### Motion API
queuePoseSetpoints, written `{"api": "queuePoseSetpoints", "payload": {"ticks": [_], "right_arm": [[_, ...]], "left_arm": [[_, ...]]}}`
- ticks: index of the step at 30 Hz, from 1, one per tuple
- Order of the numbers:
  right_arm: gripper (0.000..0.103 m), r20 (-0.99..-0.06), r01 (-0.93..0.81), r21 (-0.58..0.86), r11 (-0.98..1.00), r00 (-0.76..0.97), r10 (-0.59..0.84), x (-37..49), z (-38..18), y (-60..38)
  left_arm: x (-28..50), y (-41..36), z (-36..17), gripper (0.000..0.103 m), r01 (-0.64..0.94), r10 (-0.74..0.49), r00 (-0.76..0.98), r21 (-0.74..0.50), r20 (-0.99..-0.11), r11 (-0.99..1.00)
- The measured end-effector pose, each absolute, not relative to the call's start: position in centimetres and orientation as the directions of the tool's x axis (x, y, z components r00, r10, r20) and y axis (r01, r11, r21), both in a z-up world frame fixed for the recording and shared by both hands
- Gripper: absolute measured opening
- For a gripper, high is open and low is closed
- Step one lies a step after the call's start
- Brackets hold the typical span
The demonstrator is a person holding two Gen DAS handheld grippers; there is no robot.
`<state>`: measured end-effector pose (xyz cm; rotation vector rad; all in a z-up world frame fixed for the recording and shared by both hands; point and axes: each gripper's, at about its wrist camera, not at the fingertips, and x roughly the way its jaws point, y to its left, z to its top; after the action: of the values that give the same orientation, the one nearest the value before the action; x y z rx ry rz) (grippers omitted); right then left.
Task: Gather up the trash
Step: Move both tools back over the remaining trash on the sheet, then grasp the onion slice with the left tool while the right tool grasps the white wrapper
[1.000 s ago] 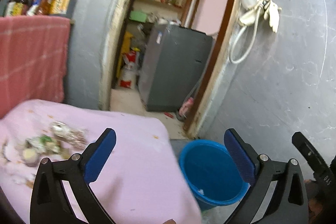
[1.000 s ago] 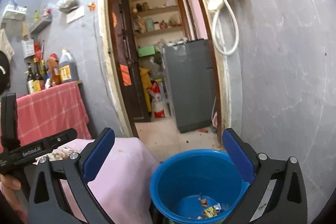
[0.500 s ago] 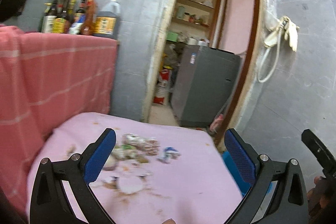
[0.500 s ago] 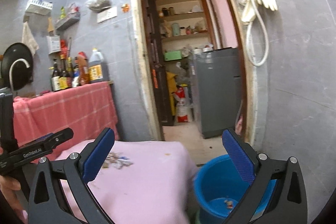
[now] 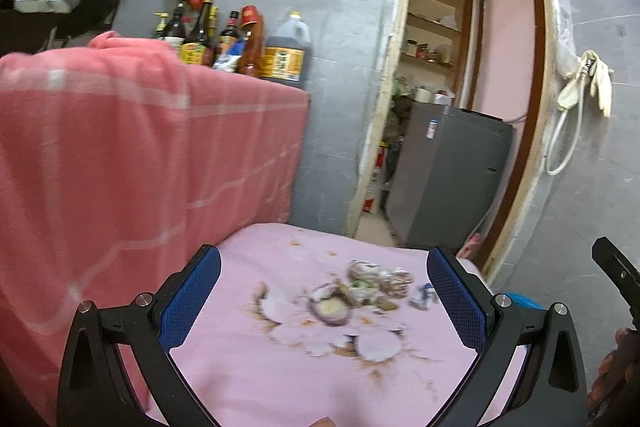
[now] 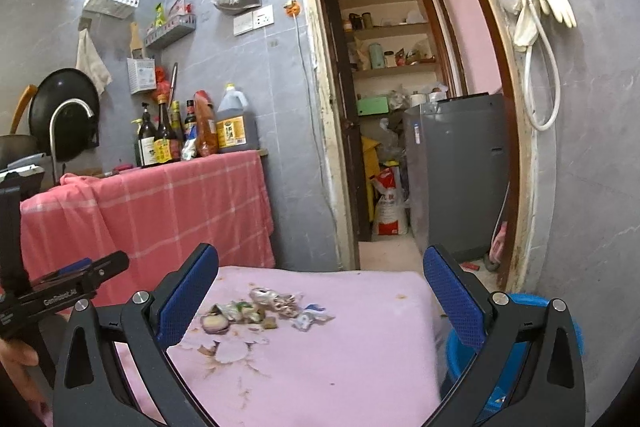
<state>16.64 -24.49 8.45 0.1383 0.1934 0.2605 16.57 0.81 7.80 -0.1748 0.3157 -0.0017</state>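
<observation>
A: Entry, both wrist views. Left gripper (image 5: 322,297): jaws spread wide, nothing between the blue pads. Right gripper (image 6: 320,293): same, wide apart and empty.

B: Trash location?

A: Trash pile (image 5: 352,301) lies on the pink tablecloth (image 5: 280,379), at about 12 o'clock from the left gripper, between its fingers in that view. In the right wrist view the same pile (image 6: 260,309) sits at about 11 o'clock, nearer the left finger. Contents: crumpled wrappers, a small blue-and-white scrap, a round purplish slice, pale peel pieces, brown stains around them. Left view is motion-blurred; finer detail cannot be told.

B: Bin?

A: Blue bucket (image 6: 516,359) on the floor at 4 o'clock in the right view, just beside the table edge, partly hidden by the right finger. Only a sliver of it (image 5: 520,301) shows in the left view.

B: Any legible writing?

A: White lettering "GenRobot.AI" on the left gripper's body (image 6: 60,301), seen at 9 o'clock in the right view. Bottles (image 6: 192,131) stand on the red checked cloth (image 6: 160,211) at 11 o'clock; yellow labels, print too small to read. A red-and-white sack (image 6: 390,207) in the doorway carries characters I cannot make out.
</observation>
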Motion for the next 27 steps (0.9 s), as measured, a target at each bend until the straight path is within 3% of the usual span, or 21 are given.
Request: {"api": "queuePoseSetpoints", "payload": {"ticks": [16,27], "right_arm": [[0.103,-0.254,-0.247,0.122,0.961,0.928,0.271,19.4,5.1,-22.1],[0.103,-0.402,-0.321,0.089,0.943,0.854,0.329,23.4,2.0,-21.8]], "left_arm": [[18.6,3.7,3.7,0.101,-0.087,0.033,0.924,-0.127,-0.381,0.988],[22.9,3.2,0.6,0.101,0.007,-0.064,0.853,-0.111,-0.519,0.994]]}}
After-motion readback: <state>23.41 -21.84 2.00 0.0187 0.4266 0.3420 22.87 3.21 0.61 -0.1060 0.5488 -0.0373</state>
